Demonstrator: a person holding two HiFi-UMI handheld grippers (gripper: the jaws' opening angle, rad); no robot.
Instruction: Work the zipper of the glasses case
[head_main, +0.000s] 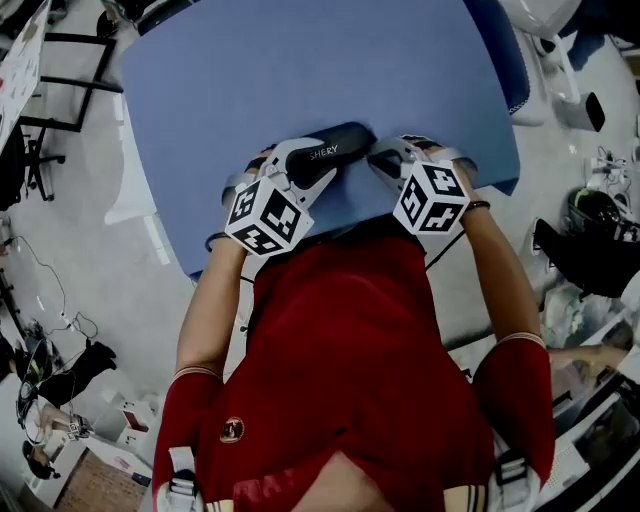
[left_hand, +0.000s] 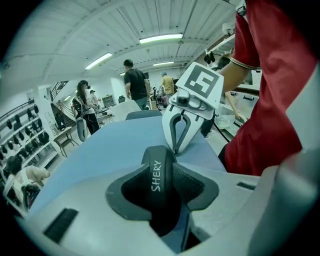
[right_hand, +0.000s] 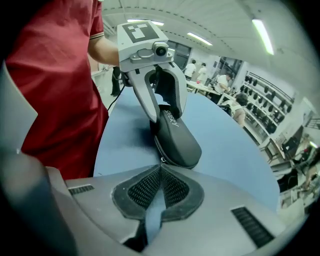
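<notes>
Red shirt (head_main: 340, 350) fills the lower frame; at centre, left gripper (left_hand: 162, 182) clamps the black glasses case (right_hand: 177, 137) on the blue table (head_main: 300, 70); right gripper (right_hand: 160, 170) is closed, seemingly touching the zipper pull (right_hand: 161, 160).

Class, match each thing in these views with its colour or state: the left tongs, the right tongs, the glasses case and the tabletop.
Column A
1. left tongs
2. right tongs
3. glasses case
4. tabletop

Column B
a. blue
b. fully closed
c. black
d. clamped on the glasses case

Pairs: 1-d, 2-b, 3-c, 4-a
</notes>
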